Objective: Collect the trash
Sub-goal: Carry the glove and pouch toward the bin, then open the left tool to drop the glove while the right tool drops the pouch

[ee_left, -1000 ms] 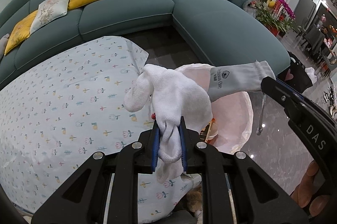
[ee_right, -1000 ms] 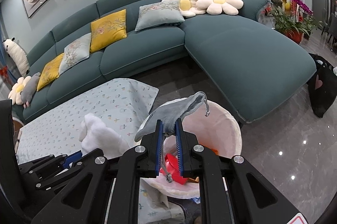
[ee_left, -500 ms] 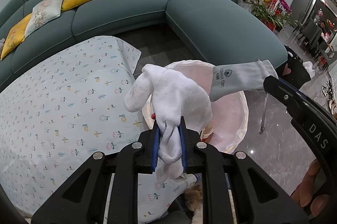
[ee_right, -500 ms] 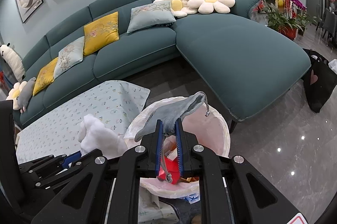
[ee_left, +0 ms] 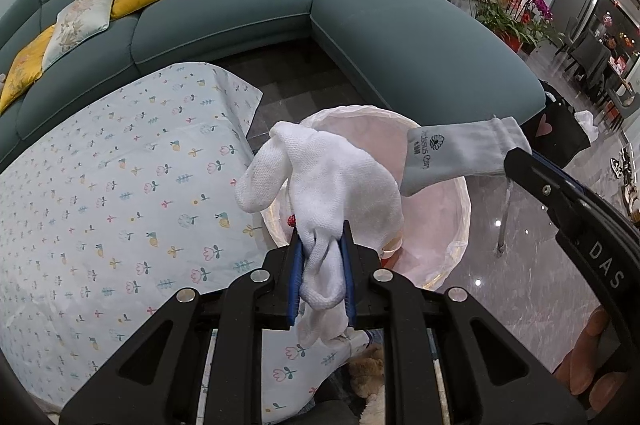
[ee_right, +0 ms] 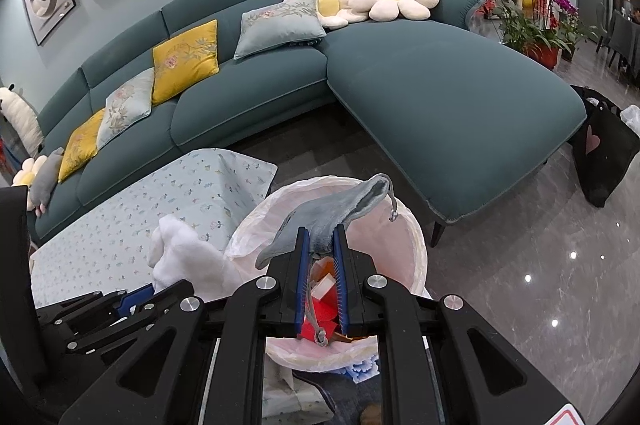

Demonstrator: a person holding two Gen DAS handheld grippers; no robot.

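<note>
Nearest to us, low centre of the left wrist view, the left claw [ee_left: 322, 277] is clamped on a white knitted sock [ee_left: 324, 193]. Its blue pads pinch the bunched middle, and the rest billows up in soft lobes with a tail drooping below. That open, waffle-like knit looks feather-light and floppy, so the bunched waist seems the right place to hold it. A grip on a loose end would likely let it swing.

Over on the right wrist view, the right claw [ee_right: 321, 279] is closed on a grey drawstring pouch [ee_right: 328, 217], velvety and limp. It is pinched near the middle so the gathered mouth flops toward the upper right and the bottom end sags left. A thin cord [ee_right: 313, 317] dangles between the pads, and that could snag on the way out, I'd say. In the left wrist view the same pouch shows small printed lettering.

Just beyond both claws, centre frame, sits the trash bin [ee_right: 414, 237], round and lined with a thin, crinkly, translucent pinkish bag. Red and orange scraps lie inside. The pouch hangs right over the opening, and the sock hovers at its near-left rim. Both look like simple let-go drops, though light fabric may cling to the pads.

To the left lies the surface [ee_left: 100, 193], under a pale floral cloth. Farther back, a curved teal sofa [ee_right: 440, 97] fills the upper frame.
</note>
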